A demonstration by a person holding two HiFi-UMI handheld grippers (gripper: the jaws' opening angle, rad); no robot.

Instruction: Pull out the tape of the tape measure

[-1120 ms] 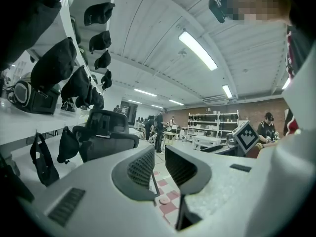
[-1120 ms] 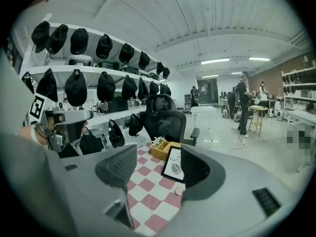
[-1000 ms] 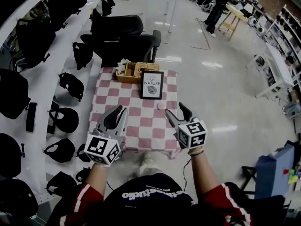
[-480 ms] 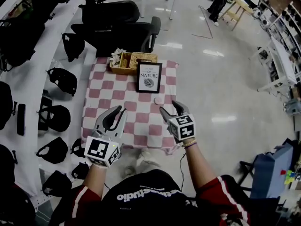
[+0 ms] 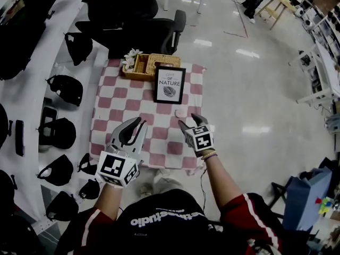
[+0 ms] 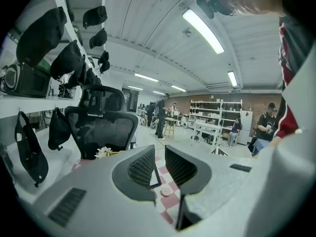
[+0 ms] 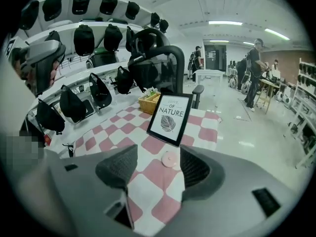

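Observation:
The tape measure (image 5: 181,112) is a small pale pink disc lying on the red-and-white checked cloth (image 5: 119,102), just in front of the framed "NATURE" sign (image 5: 169,85). My right gripper (image 5: 190,121) hovers right behind it, open, with nothing held. In the right gripper view the tape measure (image 7: 169,159) lies ahead between the spread jaws of the right gripper (image 7: 158,157). My left gripper (image 5: 137,125) is over the cloth to the left, its jaws narrowly open and empty. The left gripper view shows the tape measure (image 6: 167,192) low between the left gripper's (image 6: 160,157) jaws.
A wicker basket (image 5: 151,65) with white flowers (image 5: 130,57) stands at the table's far edge. Black office chairs (image 5: 133,31) sit behind the table. White shelves with black bags (image 5: 58,89) run along the left. People stand far off across the room (image 7: 254,68).
Both grippers have moved forward over the table. The right gripper has come closer to the tape measure. Neither gripper has taken hold of anything.

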